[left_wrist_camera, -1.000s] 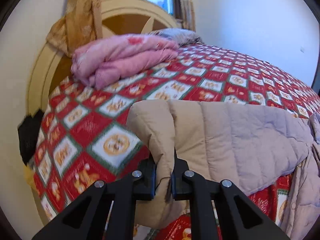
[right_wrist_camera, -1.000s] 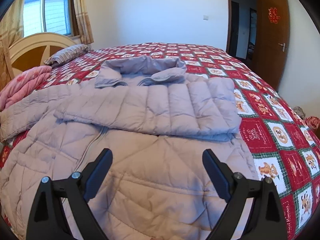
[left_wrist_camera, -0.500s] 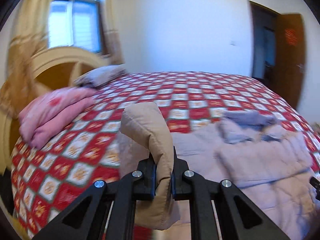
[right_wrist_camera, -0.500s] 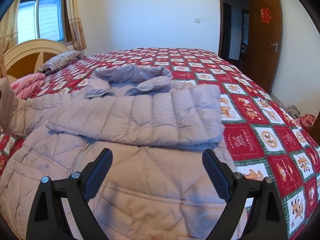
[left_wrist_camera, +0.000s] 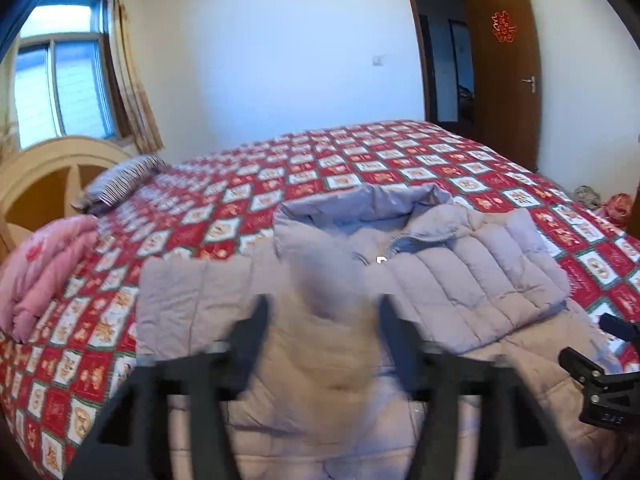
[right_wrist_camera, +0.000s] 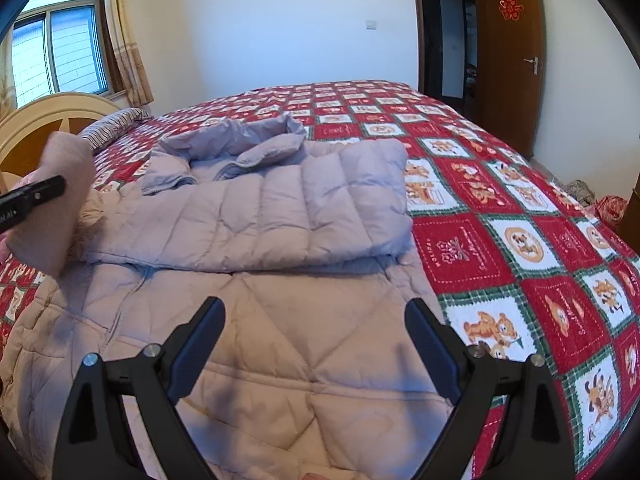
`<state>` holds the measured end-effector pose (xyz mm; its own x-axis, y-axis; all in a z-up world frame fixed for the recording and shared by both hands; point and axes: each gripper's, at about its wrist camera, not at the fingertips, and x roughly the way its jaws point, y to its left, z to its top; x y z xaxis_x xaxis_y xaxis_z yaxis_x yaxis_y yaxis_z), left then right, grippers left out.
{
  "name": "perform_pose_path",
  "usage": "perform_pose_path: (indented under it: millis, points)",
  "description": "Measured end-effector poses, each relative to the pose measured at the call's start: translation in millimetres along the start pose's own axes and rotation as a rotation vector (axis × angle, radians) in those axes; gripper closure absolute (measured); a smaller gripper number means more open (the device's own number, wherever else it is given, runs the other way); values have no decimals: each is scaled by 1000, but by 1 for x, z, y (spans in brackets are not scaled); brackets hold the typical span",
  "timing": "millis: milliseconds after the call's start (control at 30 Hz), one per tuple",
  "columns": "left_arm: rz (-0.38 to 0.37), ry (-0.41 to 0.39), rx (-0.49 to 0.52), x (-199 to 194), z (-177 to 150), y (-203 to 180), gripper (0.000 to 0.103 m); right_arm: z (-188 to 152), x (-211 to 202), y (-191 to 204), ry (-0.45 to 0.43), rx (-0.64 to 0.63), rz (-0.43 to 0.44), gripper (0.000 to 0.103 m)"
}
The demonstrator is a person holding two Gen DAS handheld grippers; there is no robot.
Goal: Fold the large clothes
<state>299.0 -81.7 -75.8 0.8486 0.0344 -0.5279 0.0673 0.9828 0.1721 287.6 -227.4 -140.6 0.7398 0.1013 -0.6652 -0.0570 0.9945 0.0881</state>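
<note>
Quilted coat [right_wrist_camera: 280, 360] on bed [right_wrist_camera: 560, 248], sleeve [left_wrist_camera: 332, 340] between left tongs [left_wrist_camera: 324, 320].

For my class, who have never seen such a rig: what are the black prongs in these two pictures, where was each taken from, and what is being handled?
No robot: a person holds two black hand-held grippers, each carrying a forward-looking camera. One picture looks along the left gripper, motion-blurred, with a fold of the pale lilac quilted puffer jacket between its jaws. The other looks along the right gripper, jaws wide apart and empty above the jacket. The jacket lies on the red patchwork bedspread, one sleeve folded across its chest. A folded pink blanket lies near the headboard.
</note>
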Motion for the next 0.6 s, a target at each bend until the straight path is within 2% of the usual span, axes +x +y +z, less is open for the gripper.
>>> perform_pose_path:
  millis: [67, 100, 233, 300, 367, 467, 600]
  points:
    - [-1, -32, -12, -5, -3, 5, 23, 0, 1, 0, 6, -1, 1, 10]
    - [8, -42, -16, -7, -4, 8, 21, 1, 3, 2, 11, -3, 3, 10]
    - [74, -40, -47, 1, -14, 38, 20, 4, 7, 11, 29, -14, 24, 10]
    - [137, -23, -68, 9, -24, 61, 20, 9, 8, 19, 33, -17, 45, 10]
    - [240, 24, -97, 21, -38, 88, 19, 15, 7, 31, 31, -18, 83, 10]
    - [336, 127, -180, 45, -61, 128, 20, 25, 13, 56, 50, -21, 163, 10]
    - [378, 205, -254, 65, -94, 155, 20, 35, 41, 94, 133, 5, 287, 15]
